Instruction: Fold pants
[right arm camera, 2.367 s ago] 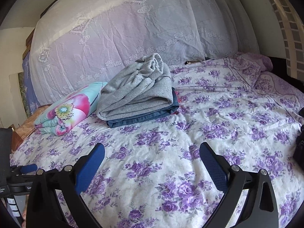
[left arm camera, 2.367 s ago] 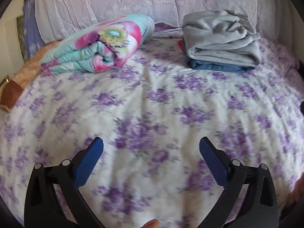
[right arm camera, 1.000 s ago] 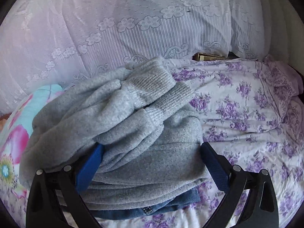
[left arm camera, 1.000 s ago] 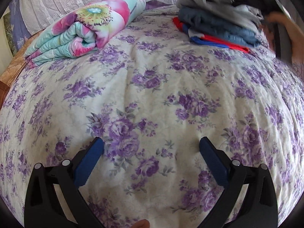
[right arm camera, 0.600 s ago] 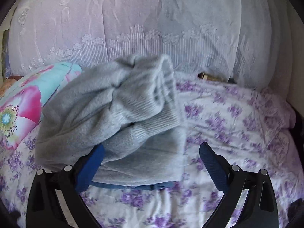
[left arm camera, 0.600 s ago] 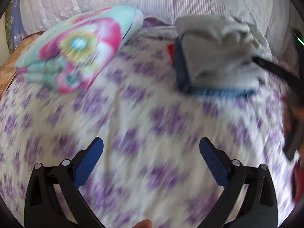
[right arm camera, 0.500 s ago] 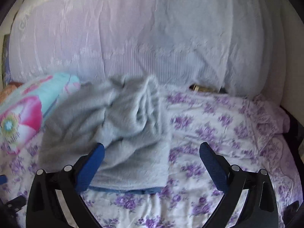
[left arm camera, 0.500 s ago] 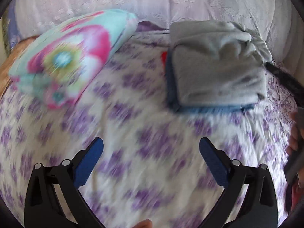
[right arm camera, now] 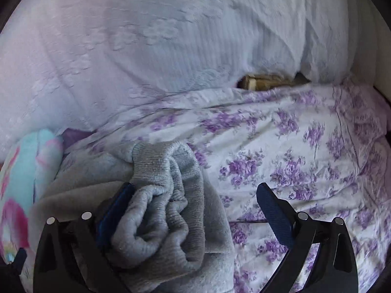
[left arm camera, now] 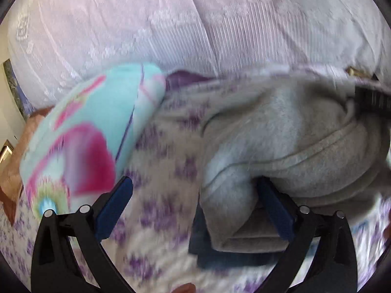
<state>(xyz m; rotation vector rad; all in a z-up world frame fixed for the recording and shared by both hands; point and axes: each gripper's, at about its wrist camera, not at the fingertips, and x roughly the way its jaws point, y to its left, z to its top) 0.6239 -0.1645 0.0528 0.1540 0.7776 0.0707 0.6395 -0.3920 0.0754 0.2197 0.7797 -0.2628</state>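
Note:
Folded grey fleece pants (left arm camera: 281,146) lie on top of a pile with blue denim (left arm camera: 220,256) under them, on the flowered bed. My left gripper (left arm camera: 195,200) is open; the pile's left corner sits between its fingers, the right finger (left arm camera: 273,205) tucked under the grey fold. My right gripper (right arm camera: 195,205) is open over the pile's far end, the bunched grey cuffs (right arm camera: 166,195) lying between its fingers against the left finger (right arm camera: 114,210). The right gripper's finger also shows in the left wrist view (left arm camera: 371,100).
A rolled turquoise and pink flowered blanket (left arm camera: 85,151) lies just left of the pile. A lilac lace-covered headboard or pillow bank (right arm camera: 146,48) rises behind. The purple-flowered sheet (right arm camera: 305,158) spreads to the right.
Both grippers have moved forward onto the pile. The left one now straddles its near left corner; the right one has dropped low over the grey cuffs. Both stay open.

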